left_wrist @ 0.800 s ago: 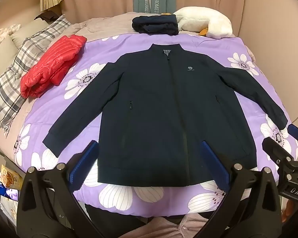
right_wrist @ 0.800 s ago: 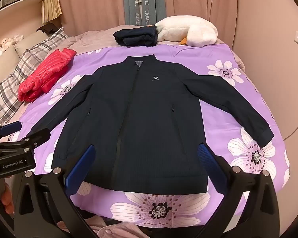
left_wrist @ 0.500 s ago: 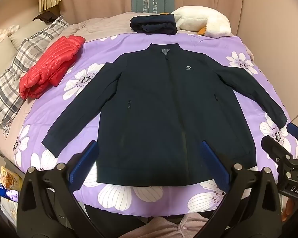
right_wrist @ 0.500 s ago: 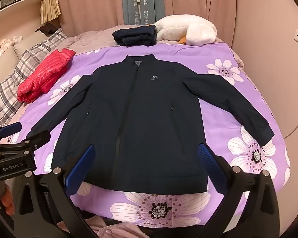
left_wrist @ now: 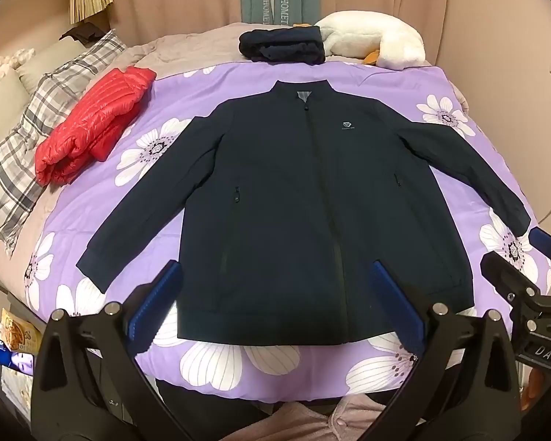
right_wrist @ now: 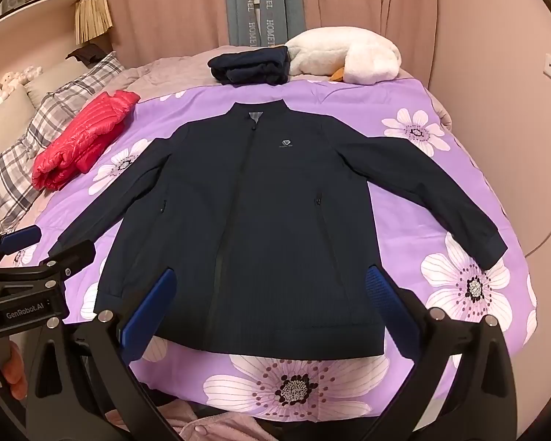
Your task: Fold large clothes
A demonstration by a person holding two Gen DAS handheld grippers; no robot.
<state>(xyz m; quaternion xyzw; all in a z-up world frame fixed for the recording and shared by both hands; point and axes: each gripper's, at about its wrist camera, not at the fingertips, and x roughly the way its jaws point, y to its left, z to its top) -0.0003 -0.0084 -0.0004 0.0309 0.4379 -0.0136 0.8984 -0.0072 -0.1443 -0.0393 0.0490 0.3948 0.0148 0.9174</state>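
Navy jacket (left_wrist: 312, 202) lies flat on the purple floral blanket (left_wrist: 367, 84), zipped, sleeves spread outward. Left gripper (left_wrist: 275, 301) and right gripper (right_wrist: 268, 301) both hover with jaws wide apart, holding nothing.

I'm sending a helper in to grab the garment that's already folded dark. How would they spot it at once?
Start at the bed's purple flowered quilt and look past the collar of the spread-out navy jacket to the far edge. There a folded dark navy bundle lies against a white plush toy. Unlike the red puffer jacket by the plaid pillow, it is dark and compact.
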